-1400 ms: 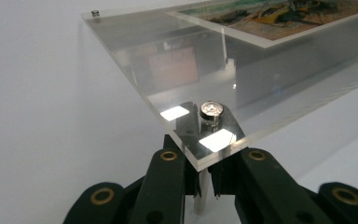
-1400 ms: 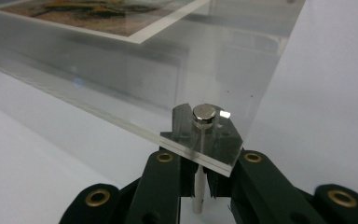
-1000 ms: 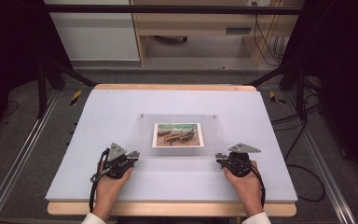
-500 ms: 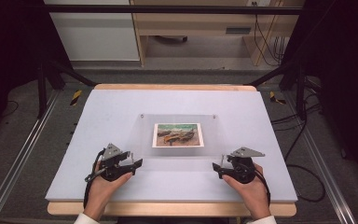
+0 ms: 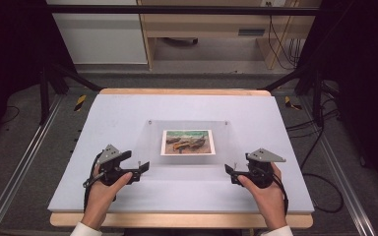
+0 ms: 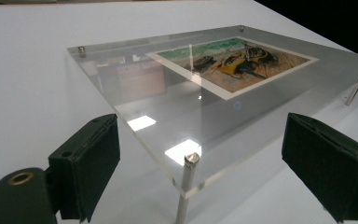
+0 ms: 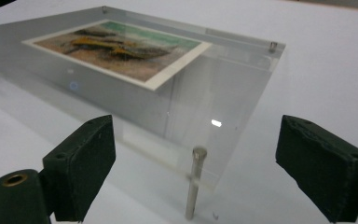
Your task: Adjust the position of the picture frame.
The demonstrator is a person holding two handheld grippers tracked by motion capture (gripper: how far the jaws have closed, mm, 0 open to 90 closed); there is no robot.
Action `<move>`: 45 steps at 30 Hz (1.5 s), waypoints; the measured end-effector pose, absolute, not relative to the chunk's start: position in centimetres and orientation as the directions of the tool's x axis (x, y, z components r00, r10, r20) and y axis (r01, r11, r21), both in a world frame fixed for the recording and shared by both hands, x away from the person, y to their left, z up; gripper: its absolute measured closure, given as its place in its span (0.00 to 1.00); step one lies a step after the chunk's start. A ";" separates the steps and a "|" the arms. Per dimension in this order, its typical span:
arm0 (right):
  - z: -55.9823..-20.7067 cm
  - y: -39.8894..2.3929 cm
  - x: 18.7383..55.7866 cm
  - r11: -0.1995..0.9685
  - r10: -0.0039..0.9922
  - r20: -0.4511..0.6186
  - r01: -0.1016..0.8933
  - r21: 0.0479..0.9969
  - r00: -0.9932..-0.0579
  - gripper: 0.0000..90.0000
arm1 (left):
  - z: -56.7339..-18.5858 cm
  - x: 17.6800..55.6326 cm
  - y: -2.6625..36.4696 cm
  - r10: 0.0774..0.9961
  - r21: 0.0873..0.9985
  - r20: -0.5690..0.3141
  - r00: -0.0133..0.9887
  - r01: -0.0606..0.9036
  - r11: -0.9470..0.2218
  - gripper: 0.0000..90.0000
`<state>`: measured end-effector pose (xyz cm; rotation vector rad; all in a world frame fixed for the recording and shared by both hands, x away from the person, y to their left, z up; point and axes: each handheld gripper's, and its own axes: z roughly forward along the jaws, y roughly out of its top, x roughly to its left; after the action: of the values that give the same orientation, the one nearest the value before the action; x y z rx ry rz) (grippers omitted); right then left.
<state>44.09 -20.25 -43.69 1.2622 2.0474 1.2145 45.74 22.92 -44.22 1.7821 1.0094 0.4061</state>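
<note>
A clear acrylic plate (image 5: 152, 147) stands on short metal pins on the white table (image 5: 103, 118). A picture (image 5: 186, 141) of boats lies at its middle. My left gripper (image 5: 141, 169) sits at the plate's near left corner. Its jaws have just been opening and stand wide in the left gripper view (image 6: 200, 140), with the corner pin (image 6: 186, 186) between them untouched. My right gripper (image 5: 230, 173) is at the near right corner. Its jaws have likewise just been opening (image 7: 198, 140), and the pin (image 7: 195, 182) between them is free of both pads.
Black frame posts (image 5: 44, 83) rise beside the table's far corners. Cables (image 5: 320, 132) trail on the floor at the right. A wooden cabinet (image 5: 206, 29) stands beyond the far edge. Bare white surface surrounds the plate.
Both grippers' jaws have gone from shut to wide open, and both hands have lifted slightly. The plate and picture have stayed in place.
</note>
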 end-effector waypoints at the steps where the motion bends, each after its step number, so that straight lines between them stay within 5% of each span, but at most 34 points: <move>1: -43.7 -20.3 44.1 0.196 0.872 0.073 0.482 0.854 -0.484 0.14 | -44.2 45.7 22.9 0.786 0.882 -0.172 0.594 0.448 -0.145 0.12; 9: -42.8 -19.5 47.9 0.248 0.865 0.050 0.512 0.822 -0.500 0.14 | -44.6 48.5 22.5 0.793 0.865 -0.174 0.584 0.475 -0.160 0.14; 45: -45.5 -20.4 48.6 0.073 0.809 0.324 0.631 0.773 -0.491 0.13 | -47.1 49.0 22.7 0.706 0.781 -0.442 0.553 0.625 0.000 0.13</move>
<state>48.57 -20.44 -45.46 1.4685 2.1525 1.3831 48.97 22.70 -47.11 1.6880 1.1261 0.0925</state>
